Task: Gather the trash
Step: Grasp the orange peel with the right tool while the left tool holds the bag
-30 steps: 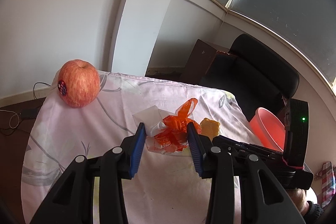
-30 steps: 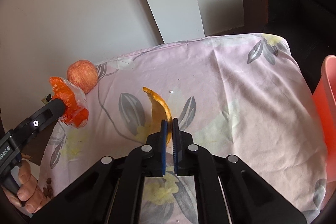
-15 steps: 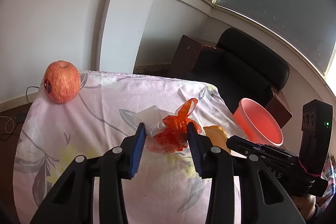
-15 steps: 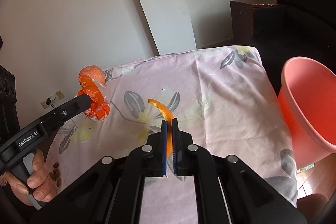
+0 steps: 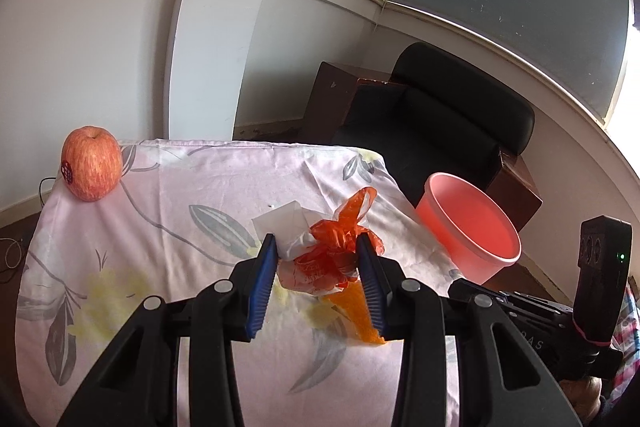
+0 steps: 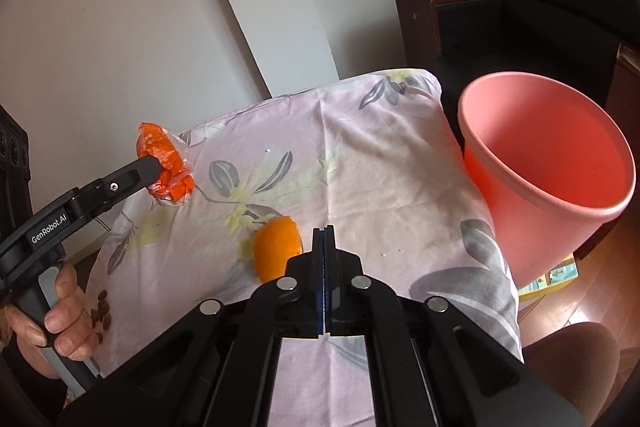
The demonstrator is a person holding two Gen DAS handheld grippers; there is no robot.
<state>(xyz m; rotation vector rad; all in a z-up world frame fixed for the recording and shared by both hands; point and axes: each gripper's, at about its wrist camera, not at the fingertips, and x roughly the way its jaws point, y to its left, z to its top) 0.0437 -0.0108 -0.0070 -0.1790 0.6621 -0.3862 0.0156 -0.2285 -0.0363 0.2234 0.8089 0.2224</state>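
My left gripper point(image 5: 316, 247) is shut on a crumpled orange plastic bag point(image 5: 332, 255) with a white tissue point(image 5: 284, 227) bunched against it, held a little above the flowered tablecloth point(image 5: 180, 227). The right wrist view shows the same bag point(image 6: 168, 171) at that gripper's tip on the left. My right gripper point(image 6: 324, 231) is shut, and an orange peel point(image 6: 276, 247) sticks out to the left of its pads, gripped by its edge. The pink bucket point(image 6: 552, 163) stands just off the table's right edge, to the right of both grippers, with its mouth open toward me.
A red apple point(image 5: 92, 163) sits at the table's far left corner. A black chair point(image 5: 440, 131) and dark wooden furniture stand behind the bucket point(image 5: 468, 227). Several small brown bits point(image 6: 102, 311) lie near the hand holding the left gripper.
Both grippers have carried their loads to the right, toward the pink bucket, which now looms much larger. The peel has swung to the left of the right gripper's pads.
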